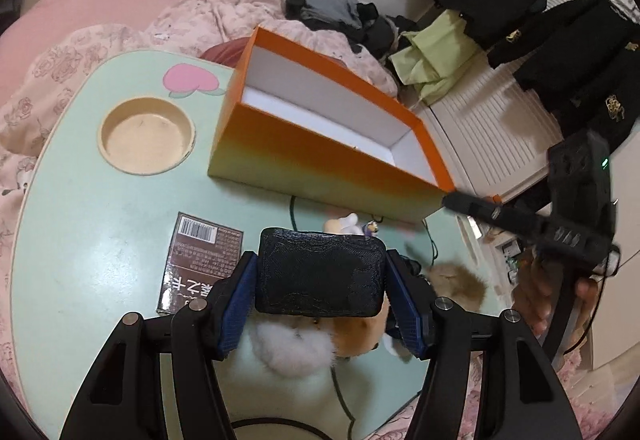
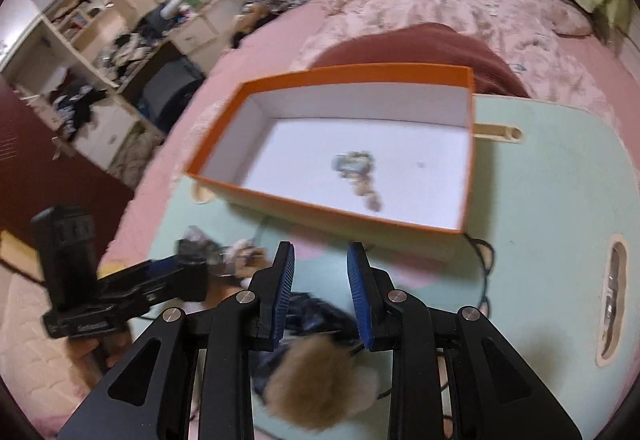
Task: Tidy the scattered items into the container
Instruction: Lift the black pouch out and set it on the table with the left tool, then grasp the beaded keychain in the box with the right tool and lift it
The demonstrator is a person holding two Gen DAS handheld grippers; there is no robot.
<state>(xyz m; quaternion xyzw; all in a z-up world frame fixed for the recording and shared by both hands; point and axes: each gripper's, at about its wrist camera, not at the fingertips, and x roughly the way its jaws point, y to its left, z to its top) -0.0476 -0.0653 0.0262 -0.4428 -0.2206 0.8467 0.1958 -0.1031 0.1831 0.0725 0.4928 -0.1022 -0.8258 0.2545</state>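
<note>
An open orange box [image 1: 320, 159] with a white inside stands on the mint-green table [image 1: 92, 207]; it also shows in the right wrist view [image 2: 348, 73]. A small keychain [image 2: 358, 169] lies in it. My left gripper [image 1: 320, 272] is shut on a black textured case [image 1: 320, 272], held above the table in front of the box. My right gripper [image 2: 320, 280] is open and empty above a brown furry pompom [image 2: 316, 384] and dark cloth [image 2: 316, 314]. A fluffy orange-and-white plush [image 1: 320, 344] lies under the left gripper. A small figure charm [image 1: 348, 224] lies by the box.
A brown packet with a barcode [image 1: 200, 260] lies on the table left of the case. A round cup recess [image 1: 146, 135] is at the table's back left. Black cables [image 1: 428, 240] run across the table. A bed with pink bedding [image 1: 224, 7] and clothes surrounds the table.
</note>
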